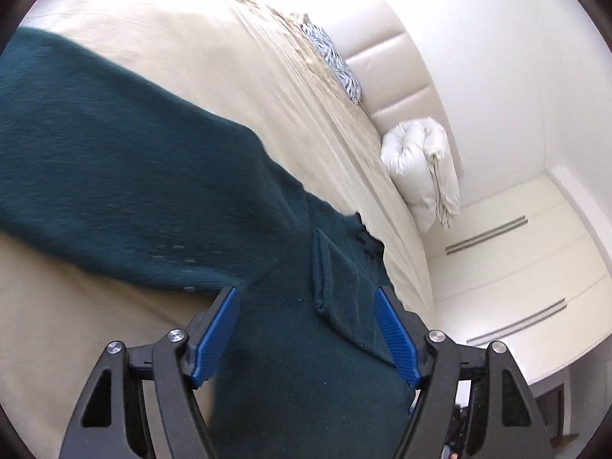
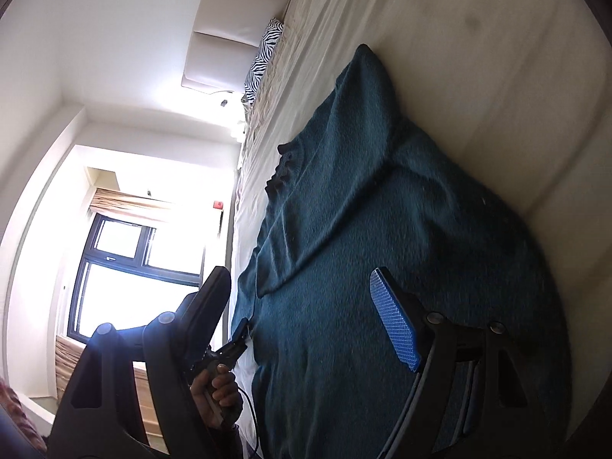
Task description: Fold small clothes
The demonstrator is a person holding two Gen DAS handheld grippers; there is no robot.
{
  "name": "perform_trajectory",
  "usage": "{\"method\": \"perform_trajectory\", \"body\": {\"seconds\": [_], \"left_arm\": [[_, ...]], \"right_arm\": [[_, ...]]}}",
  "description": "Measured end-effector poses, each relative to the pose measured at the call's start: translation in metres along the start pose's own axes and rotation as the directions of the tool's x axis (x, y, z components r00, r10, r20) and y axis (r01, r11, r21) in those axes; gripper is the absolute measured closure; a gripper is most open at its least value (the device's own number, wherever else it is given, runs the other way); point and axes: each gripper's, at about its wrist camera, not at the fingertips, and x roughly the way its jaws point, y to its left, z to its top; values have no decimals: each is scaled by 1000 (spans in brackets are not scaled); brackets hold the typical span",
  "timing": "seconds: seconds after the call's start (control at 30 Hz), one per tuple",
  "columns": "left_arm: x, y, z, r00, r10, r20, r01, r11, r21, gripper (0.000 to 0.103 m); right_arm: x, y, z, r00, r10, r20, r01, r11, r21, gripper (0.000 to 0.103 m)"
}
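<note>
Blue ribbed pads of the left gripper stand wide apart at the bottom of the left wrist view, released, with the dark teal knitted garment lying under and between them but neither pad pressing on it. A folded flap of the same knit, with a raw-looking edge, lies in the gap between the pads. From there the garment stretches away across the beige bedsheet toward the left side of the view, blurred along its length.

In the right wrist view the right gripper is likewise released: one blue pad shows on the right, the other finger is a dark shape on the left, and the teal knit spreads beneath them without being pinched. The garment lies near the edge of the bed, its scalloped trim close to that edge. A hand holding the other gripper's handle shows low in this view, beside the garment's near end.

Farther off, a zebra-striped pillow sits at the head of the bed against the padded cream headboard, and a rolled white duvet lies along the same end. A dark-framed window lies beyond the bed's edge.
</note>
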Motion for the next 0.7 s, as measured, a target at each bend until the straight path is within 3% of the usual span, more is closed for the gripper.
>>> {"method": "perform_trajectory", "body": {"seconds": [0.17,0.3,0.5,0.57,0.67,0.7], "left_arm": [[-84,69,11,981,24,192,16,979,-204,29],[-140,123,29,935,72,347,60,933,-356,29],[-159,164,61,901,93,425,122,884,-451,29],[-158,177,68,884,85,459,173,854,-491,32],[-151,190,72,868,83,489,228,809,-542,48],[-149,193,72,870,95,484,222,800,-557,60]], "right_arm": [[1,13,-51,1000,-24,-18,23,999,-24,27],[11,33,-73,999,-19,-35,18,999,-49,27],[29,68,-94,997,-11,-77,4,996,-95,27],[35,74,-100,996,-11,-85,3,996,-94,27],[38,82,-108,995,-21,-95,12,995,-102,27],[39,84,-110,995,-23,-97,13,994,-105,27]]}}
